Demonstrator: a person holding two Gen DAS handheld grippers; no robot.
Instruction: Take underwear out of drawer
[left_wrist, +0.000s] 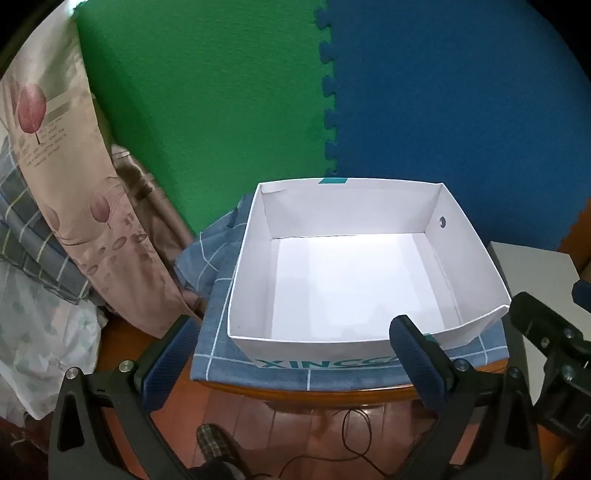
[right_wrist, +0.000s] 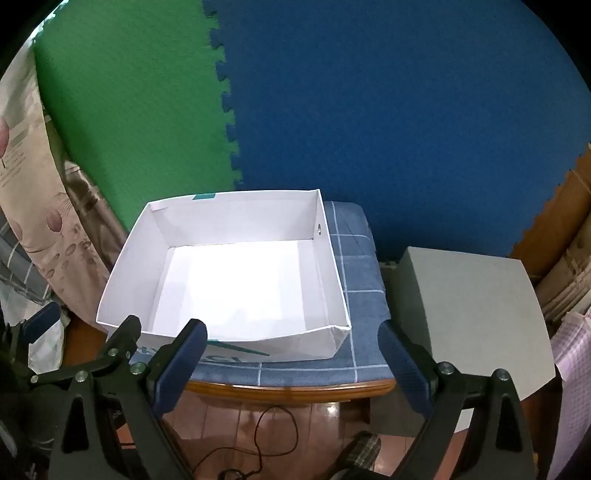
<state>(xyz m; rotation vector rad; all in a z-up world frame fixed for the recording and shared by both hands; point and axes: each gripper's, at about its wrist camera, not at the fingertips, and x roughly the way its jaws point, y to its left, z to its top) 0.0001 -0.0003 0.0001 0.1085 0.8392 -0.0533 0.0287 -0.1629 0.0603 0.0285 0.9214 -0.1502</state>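
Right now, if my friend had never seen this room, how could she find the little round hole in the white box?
Start at the green and blue foam mat wall, then look down to the open white cardboard box sitting on the blue checked cloth. On the box's right-hand inner wall, near the far corner and close to the rim, is the small round metal-ringed hole. It is the only dark spot on the plain white walls.

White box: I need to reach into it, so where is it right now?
The white box sits open on the blue checked cloth ahead of both grippers, with the grey block to its right.
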